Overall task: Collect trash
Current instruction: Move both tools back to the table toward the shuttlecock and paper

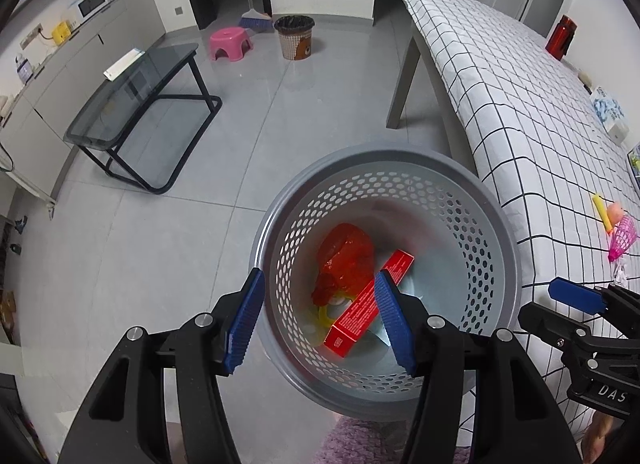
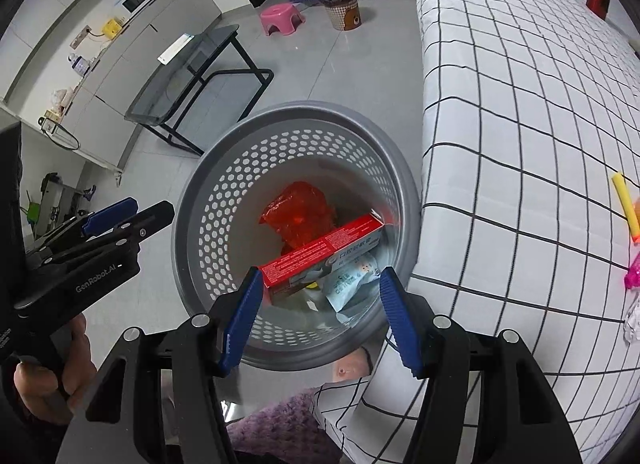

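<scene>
A grey perforated trash basket (image 1: 500, 232) (image 2: 192, 199) stands on the floor beside the table. Inside lie a red box (image 1: 368, 300) (image 2: 320, 252), a crumpled red wrapper (image 1: 346, 252) (image 2: 298, 211) and a pale blue packet (image 2: 352, 282). My left gripper (image 1: 320, 320) is open and empty, hovering above the basket's near rim. My right gripper (image 2: 320, 316) is open and empty above the basket too. A yellow stick (image 1: 601, 209) (image 2: 626, 205) and a pink piece (image 1: 622, 238) (image 2: 634, 276) lie on the checked tablecloth (image 1: 520, 111) (image 2: 520, 143).
A dark glass side table (image 1: 136, 111) (image 2: 192, 75), a pink stool (image 1: 231, 41) (image 2: 280, 17), a second bin (image 1: 295, 36) (image 2: 342, 7) and a broom (image 1: 256, 17) stand on the grey floor. A red bottle (image 1: 561, 36) stands at the table's far end.
</scene>
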